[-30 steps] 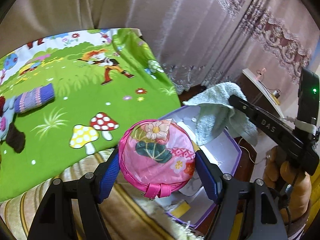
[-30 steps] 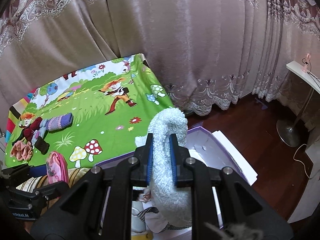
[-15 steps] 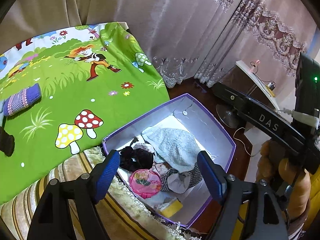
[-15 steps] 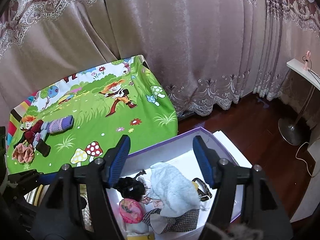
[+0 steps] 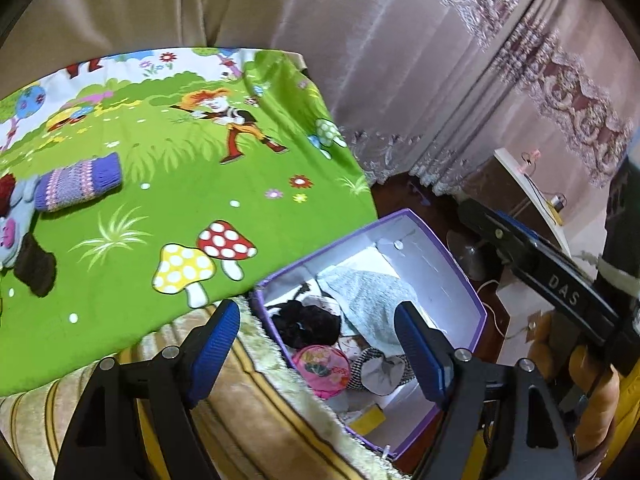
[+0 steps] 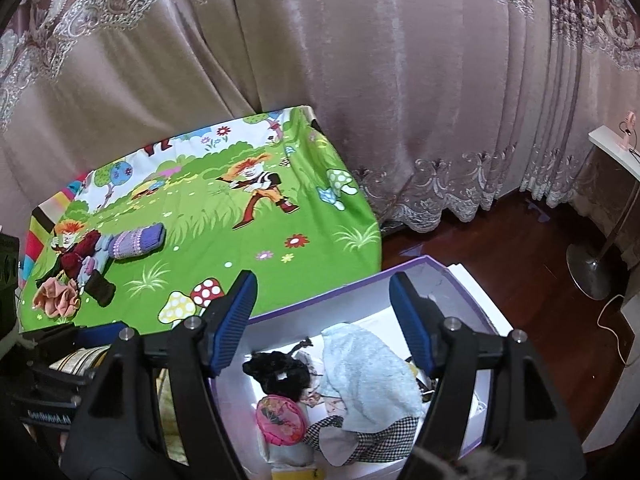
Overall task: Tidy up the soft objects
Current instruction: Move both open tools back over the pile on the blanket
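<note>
Lying in purple box (image 6: 460, 280) below spread jaws: towel (image 6: 372, 372), pink pouch (image 6: 280, 420)

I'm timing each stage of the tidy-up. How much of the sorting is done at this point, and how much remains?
Done: the pale blue towel, pink floral pouch and a black item lie in the purple box. In hand: nothing; the left gripper and right gripper are both open. Left: the purple knit roll, peach cloth and other pieces on the green sheet.
</note>
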{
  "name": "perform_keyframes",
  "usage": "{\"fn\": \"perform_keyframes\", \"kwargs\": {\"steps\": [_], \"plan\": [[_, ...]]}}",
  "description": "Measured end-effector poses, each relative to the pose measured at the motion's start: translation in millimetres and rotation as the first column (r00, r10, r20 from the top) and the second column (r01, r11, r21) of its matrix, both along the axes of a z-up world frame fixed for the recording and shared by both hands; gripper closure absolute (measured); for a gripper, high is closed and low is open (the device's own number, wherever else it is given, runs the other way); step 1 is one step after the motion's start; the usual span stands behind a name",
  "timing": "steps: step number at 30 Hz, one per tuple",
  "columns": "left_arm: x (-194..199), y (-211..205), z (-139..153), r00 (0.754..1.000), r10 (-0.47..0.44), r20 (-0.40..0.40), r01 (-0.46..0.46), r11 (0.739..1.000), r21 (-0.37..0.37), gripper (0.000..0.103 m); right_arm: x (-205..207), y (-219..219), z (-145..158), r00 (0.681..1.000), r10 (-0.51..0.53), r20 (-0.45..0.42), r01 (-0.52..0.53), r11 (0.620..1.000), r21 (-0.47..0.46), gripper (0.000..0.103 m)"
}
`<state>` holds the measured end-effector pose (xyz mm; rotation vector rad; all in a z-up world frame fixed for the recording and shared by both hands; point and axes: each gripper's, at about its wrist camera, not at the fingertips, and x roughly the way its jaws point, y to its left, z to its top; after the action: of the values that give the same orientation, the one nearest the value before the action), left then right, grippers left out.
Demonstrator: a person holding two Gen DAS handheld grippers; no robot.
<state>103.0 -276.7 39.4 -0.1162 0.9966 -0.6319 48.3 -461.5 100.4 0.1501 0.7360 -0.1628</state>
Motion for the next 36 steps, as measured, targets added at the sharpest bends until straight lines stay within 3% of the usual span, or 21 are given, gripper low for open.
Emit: {"fn": "perform_keyframes", "kwargs": {"steps": [10, 20, 30, 36], "plan": [[20, 52, -1, 0.995, 0.101, 0.003, -0.101, 0.995, -0.008, 0.023, 15, 39, 0, 0.996, 0.085, -0.015, -0.085, 0.996, -0.002, 0.031], [42, 125, -8, 0.972, 0.237, -0.001, -0.237, 0.971, 0.024, 0.023, 35, 90, -2, 0.977, 0.211, -0.032, -0.211, 0.977, 0.014, 0.031], [52, 218, -2, 0.922, 0.388, 0.011, -0.388, 0.921, 0.01, 0.022, 70, 168, -11, 0.924, 0.375, -0.072, -0.375, 0.927, 0.01, 0.03], [67, 276, 3, 0.873, 0.488, 0.013, -0.488, 0.873, 0.005, 0.022, 92, 216, -19, 0.883, 0.458, -0.097, -0.458, 0.889, 0.023, 0.03]]}}
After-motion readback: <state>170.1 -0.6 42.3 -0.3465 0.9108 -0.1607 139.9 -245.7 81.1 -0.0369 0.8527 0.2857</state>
